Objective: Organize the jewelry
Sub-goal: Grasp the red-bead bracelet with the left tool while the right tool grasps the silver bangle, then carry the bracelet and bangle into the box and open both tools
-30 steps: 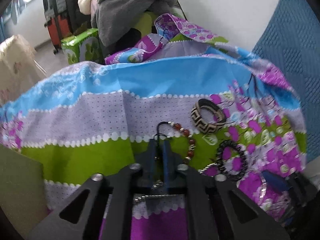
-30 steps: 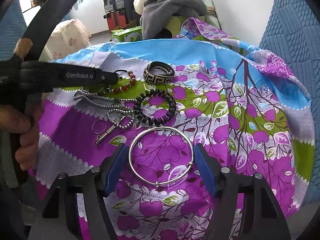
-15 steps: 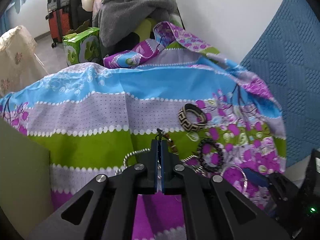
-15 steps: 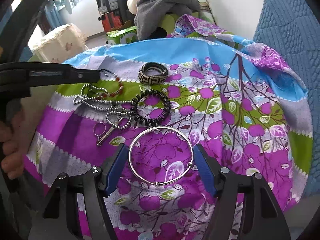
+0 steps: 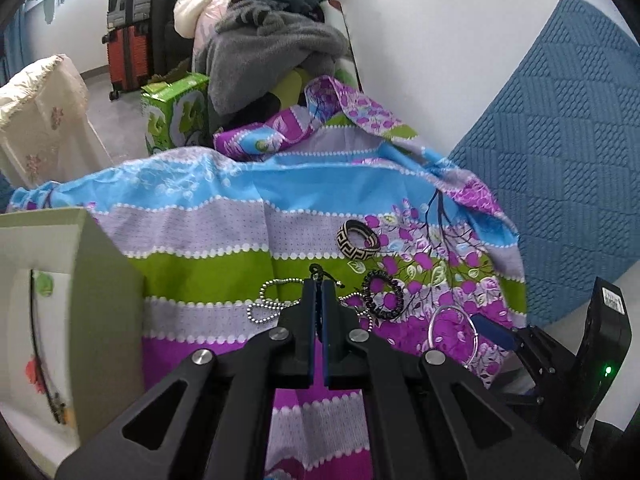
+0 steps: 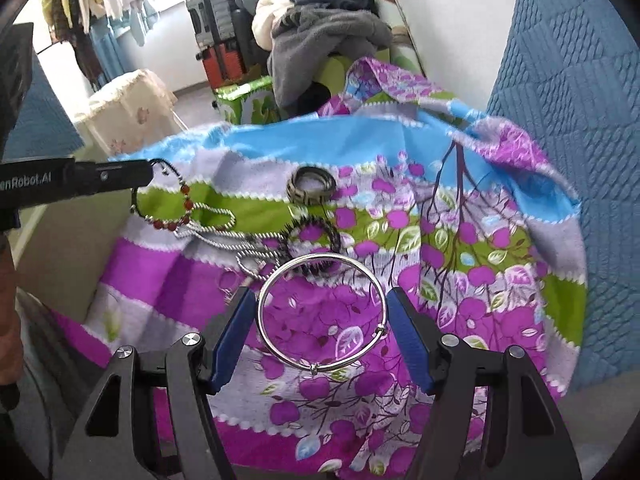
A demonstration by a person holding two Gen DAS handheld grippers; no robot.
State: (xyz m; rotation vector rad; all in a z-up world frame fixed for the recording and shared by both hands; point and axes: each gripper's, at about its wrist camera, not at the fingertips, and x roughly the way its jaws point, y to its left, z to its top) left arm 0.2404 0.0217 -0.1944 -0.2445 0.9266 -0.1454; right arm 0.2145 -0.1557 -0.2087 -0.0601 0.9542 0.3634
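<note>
Beads dangle: my left hand-held gripper [image 6: 150,171] is clenched on the red-bead bracelet's [image 6: 176,210] cord, above the floral cloth [image 6: 460,280]. My right hand-held gripper [image 6: 322,326] cradles the silver bangle [image 6: 320,310]; any tilt, I reckon, and it slips out.
</note>
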